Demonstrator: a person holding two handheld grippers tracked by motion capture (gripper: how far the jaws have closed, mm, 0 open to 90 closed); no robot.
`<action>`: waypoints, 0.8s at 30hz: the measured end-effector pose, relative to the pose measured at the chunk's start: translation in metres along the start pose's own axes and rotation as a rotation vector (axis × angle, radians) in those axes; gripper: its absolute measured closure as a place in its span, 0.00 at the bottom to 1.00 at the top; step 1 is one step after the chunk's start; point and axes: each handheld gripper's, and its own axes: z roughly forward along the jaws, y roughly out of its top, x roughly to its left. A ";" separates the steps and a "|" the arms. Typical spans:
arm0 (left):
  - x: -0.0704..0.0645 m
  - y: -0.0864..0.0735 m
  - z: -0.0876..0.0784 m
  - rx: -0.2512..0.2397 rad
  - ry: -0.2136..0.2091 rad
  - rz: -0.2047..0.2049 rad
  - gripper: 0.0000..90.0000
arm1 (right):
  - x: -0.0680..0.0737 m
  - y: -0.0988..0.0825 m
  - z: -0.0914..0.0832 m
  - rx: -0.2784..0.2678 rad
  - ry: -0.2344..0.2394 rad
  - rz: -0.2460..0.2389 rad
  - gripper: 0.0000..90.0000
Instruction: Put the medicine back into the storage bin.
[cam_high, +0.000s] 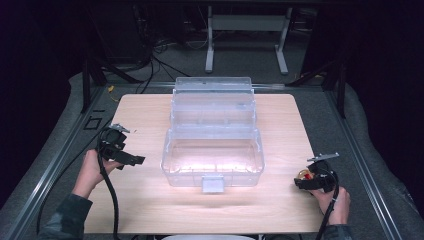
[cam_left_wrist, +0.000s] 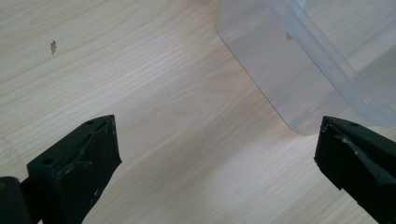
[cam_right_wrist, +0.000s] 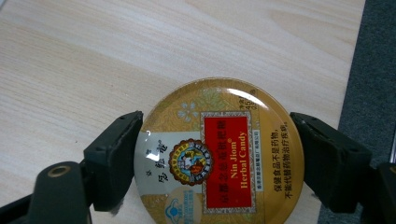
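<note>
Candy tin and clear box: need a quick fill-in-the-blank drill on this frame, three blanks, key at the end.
1. The right gripper has its jaws closed on a round ____ tin.
2. The clear plastic box in the middle of the table stands with its lid ____.
3. The left gripper has its jaws spread wide with ____ between them.

Missing words: candy; open; nothing

High view: fixed above near edge, facing forward and down over worktop (cam_high: 150, 210). Gripper views: close, angled down — shared ground, the worktop.
</note>
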 end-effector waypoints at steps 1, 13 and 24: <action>0.001 0.000 0.000 -0.003 0.003 -0.001 0.00 | 0.000 0.001 -0.002 -0.001 -0.010 0.001 0.22; 0.008 -0.004 0.004 0.011 0.002 -0.013 0.00 | 0.009 0.017 -0.028 -0.009 0.001 -0.049 0.22; 0.010 -0.006 0.005 0.016 0.004 0.004 0.00 | 0.019 0.038 -0.048 -0.011 0.009 -0.104 0.22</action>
